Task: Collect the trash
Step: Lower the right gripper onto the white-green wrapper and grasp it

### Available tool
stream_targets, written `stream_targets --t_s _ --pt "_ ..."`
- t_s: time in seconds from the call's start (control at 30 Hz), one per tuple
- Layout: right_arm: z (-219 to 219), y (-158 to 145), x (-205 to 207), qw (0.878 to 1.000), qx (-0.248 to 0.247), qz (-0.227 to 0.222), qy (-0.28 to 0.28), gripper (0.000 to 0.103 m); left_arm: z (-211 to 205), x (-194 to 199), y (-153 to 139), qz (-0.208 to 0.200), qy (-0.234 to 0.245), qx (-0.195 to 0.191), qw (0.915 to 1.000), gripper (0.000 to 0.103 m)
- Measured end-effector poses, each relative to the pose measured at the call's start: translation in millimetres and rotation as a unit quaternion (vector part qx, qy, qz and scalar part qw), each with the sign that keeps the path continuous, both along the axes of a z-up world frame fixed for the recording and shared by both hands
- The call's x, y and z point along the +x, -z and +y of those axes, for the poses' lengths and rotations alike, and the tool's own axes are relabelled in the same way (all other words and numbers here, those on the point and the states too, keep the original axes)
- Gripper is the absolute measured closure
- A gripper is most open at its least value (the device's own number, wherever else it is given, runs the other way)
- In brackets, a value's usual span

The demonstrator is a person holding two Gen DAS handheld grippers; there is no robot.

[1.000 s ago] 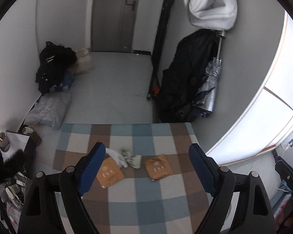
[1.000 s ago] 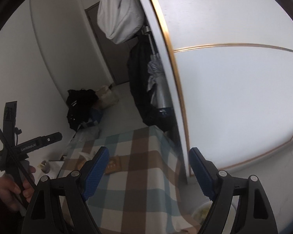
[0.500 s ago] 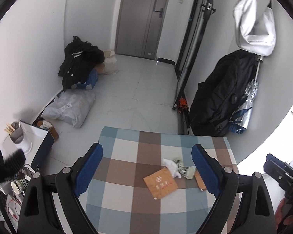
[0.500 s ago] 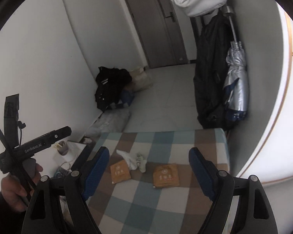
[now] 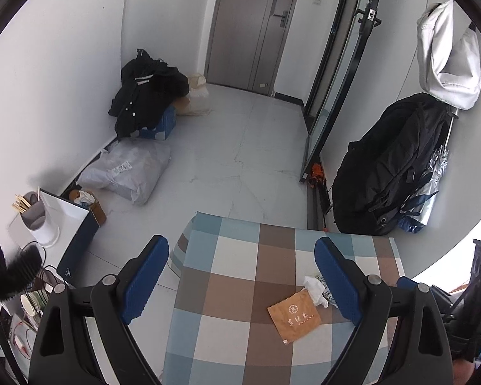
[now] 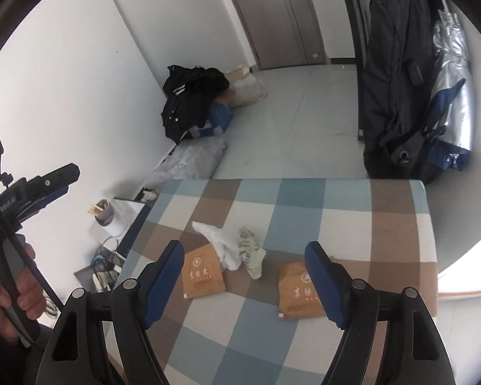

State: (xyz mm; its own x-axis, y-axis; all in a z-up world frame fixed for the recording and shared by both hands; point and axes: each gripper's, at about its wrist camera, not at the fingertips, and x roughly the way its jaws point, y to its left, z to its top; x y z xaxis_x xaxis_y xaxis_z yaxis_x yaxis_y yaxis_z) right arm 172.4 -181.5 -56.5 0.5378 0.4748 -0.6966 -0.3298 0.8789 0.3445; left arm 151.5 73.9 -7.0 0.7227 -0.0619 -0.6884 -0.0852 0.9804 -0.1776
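Both hand-held grippers spread, gripping nothing: left hand-held gripper (image 5: 242,274), right hand-held gripper (image 6: 245,277) above checkered-cloth table (image 6: 384,221) with two brown paper packets (image 6: 203,271), crumpled white tissue (image 6: 221,240).

Both wrist views look down from above the checkered table (image 5: 240,288), facing the door (image 6: 272,16). The left sits farther left; they share the tabletop's brown packet (image 5: 294,316) and floor.
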Motion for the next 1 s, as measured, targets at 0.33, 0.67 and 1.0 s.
stream_targets --t_s 0.33,0.67,1.0 --pt "9.7 35.8 23.3 0.999 0.005 0.038 -0.021 0.038 3.5 16.2 7.6 0.024 -0.025 -0.019 0.9992 0.013" --pt "12.9 60.2 33.9 0.995 0.017 0.088 -0.033 0.059 4.2 30.3 17.6 0.053 -0.037 -0.049 0.9967 0.012" --pt "9.8 69.2 42.4 0.993 0.024 0.11 -0.033 0.091 1.1 41.7 25.0 0.078 -0.04 -0.059 0.9944 0.012"
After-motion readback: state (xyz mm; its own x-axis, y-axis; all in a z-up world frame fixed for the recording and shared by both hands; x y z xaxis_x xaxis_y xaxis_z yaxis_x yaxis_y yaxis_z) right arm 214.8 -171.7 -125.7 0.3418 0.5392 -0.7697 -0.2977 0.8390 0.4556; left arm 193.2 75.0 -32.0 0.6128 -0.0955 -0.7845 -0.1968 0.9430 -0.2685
